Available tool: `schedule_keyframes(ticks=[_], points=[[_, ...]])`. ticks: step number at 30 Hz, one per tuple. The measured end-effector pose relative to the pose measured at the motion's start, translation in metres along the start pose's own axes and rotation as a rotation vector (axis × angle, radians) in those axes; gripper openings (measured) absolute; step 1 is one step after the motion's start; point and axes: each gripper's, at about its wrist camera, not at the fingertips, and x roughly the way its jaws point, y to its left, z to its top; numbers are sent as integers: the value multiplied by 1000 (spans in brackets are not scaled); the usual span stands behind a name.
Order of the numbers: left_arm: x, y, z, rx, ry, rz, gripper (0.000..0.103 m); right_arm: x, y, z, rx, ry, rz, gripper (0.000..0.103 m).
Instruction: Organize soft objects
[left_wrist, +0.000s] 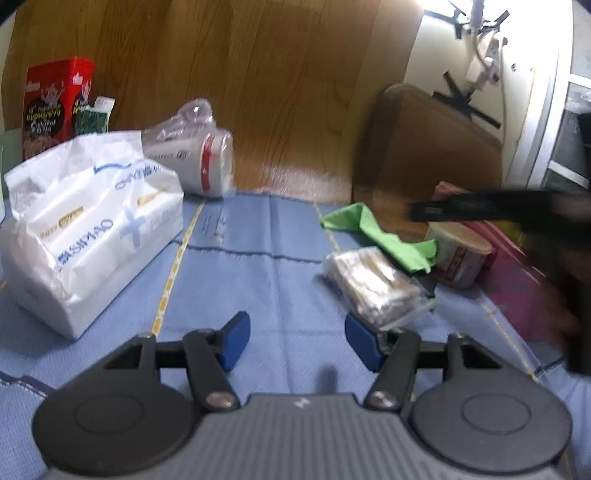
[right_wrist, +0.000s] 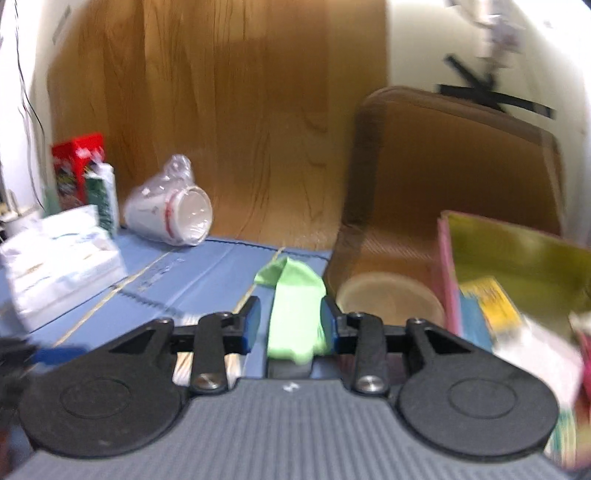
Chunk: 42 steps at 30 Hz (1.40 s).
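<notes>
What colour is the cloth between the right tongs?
Bright green cloth, plain, no pattern; clearest in the right wrist view.

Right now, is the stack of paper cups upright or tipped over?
Tipped over. The cups lie on their side on the blue cloth, the open rim facing sideways.

A red cardboard box (left_wrist: 55, 99) stands at the back by the brown wooden wall (left_wrist: 258, 74). A stack of white paper cups in clear plastic (left_wrist: 199, 158) lies on its side near it. A round tub with a tan lid (left_wrist: 458, 254) sits by a pink box (right_wrist: 447, 273).
</notes>
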Motion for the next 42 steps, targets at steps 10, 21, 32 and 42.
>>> schedule_keyframes(ticks=[10,21,32,42], points=[[-6,-1,0,2,-45,-38,58,109,6,28,-5,241,-70,14],[-8,12,1,-76,-50,-64,61,-34,-4,43,109,-125,103,5],[-10,2,-1,-10,-53,-74,62,-142,-15,-105,95,2,130,5],[-20,-39,2,-9,87,-290,67,-167,-12,-144,1,2,80,59]])
